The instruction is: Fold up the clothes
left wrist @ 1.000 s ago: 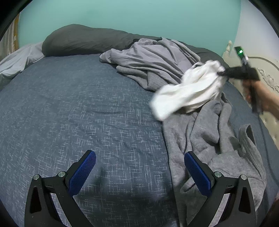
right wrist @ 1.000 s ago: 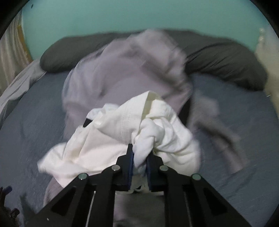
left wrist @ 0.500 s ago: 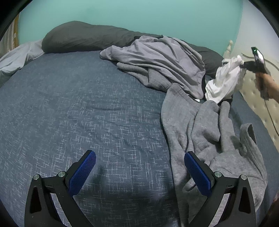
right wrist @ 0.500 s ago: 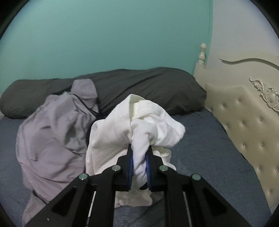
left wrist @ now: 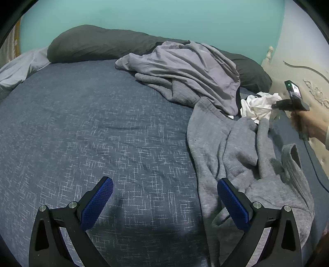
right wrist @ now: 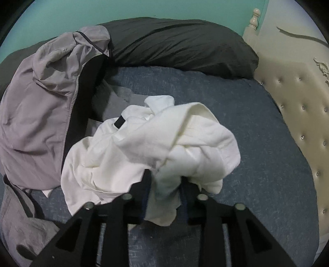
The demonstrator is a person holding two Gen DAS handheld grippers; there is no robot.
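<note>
1. The right gripper (right wrist: 164, 184), jaws part open and blurred, had the crumpled white garment (right wrist: 148, 143) bunched between them on the bed (right wrist: 267, 164); whether it gripped, I cannot tell
2. The left gripper (left wrist: 164, 203) hung wide open, empty, the grey hoodie (left wrist: 236, 147) ahead to its right
3. Cloth could snag on a finger if drawn back
4. The fingertips were hidden under cloth

This is a bedroom in a home: a bed with a dark blue cover (left wrist: 102, 127), a dark pillow (right wrist: 181, 45), a tufted cream headboard (right wrist: 298, 98) (with carved decoration) and a teal wall (left wrist: 154, 18).
</note>
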